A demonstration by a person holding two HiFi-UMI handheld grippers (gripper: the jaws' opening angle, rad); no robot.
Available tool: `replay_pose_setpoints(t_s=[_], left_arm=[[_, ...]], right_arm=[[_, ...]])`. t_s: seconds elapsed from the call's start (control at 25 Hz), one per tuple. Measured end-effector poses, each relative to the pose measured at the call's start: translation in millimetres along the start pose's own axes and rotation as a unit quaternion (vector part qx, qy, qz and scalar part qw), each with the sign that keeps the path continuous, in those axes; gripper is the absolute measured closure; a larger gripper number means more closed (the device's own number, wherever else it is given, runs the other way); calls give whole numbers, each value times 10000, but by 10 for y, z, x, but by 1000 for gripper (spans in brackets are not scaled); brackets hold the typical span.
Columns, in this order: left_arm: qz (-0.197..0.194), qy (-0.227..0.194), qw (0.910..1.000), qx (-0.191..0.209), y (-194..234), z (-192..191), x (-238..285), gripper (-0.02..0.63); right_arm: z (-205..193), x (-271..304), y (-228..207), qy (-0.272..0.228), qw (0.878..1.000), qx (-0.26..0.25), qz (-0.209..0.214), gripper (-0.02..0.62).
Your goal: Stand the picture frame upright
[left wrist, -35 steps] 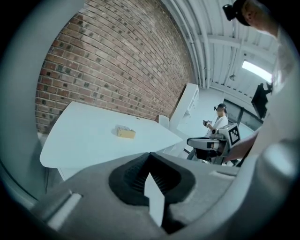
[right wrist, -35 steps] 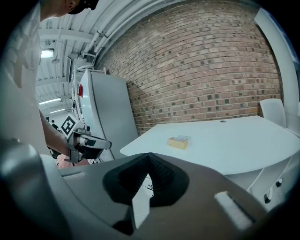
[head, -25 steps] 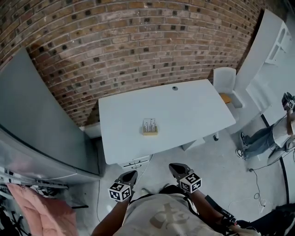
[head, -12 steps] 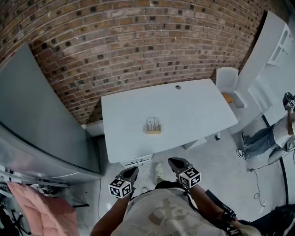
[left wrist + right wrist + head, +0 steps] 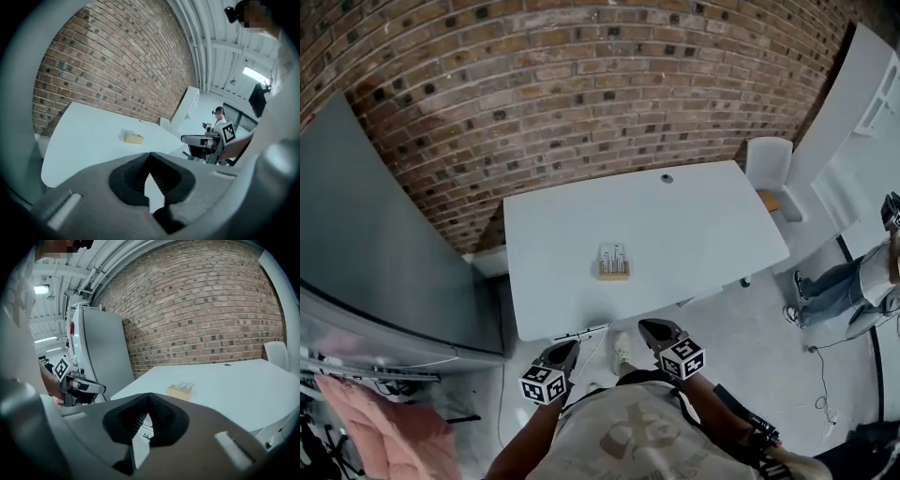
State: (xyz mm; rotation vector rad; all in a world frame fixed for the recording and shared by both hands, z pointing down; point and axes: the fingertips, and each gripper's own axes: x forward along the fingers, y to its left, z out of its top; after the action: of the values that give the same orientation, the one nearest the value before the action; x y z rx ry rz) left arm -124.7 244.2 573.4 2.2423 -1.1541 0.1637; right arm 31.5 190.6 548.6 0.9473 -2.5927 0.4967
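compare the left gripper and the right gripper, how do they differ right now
The right gripper reaches a little further forward toward the table than the left gripper. The left gripper's tip angles toward the head view's right, the right gripper's toward its left. Shared: both have fingers shut on nothing, and neither touches the picture frame lying on the table.
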Motion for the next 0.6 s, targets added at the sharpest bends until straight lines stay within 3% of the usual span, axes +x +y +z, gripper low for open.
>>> replay_pose_setpoints(t_s=[0.6], left_arm=[[141,227,9996,-85,363,486,887,604]], right_arm=[[347,657,-880,167,9997,15,169,589]])
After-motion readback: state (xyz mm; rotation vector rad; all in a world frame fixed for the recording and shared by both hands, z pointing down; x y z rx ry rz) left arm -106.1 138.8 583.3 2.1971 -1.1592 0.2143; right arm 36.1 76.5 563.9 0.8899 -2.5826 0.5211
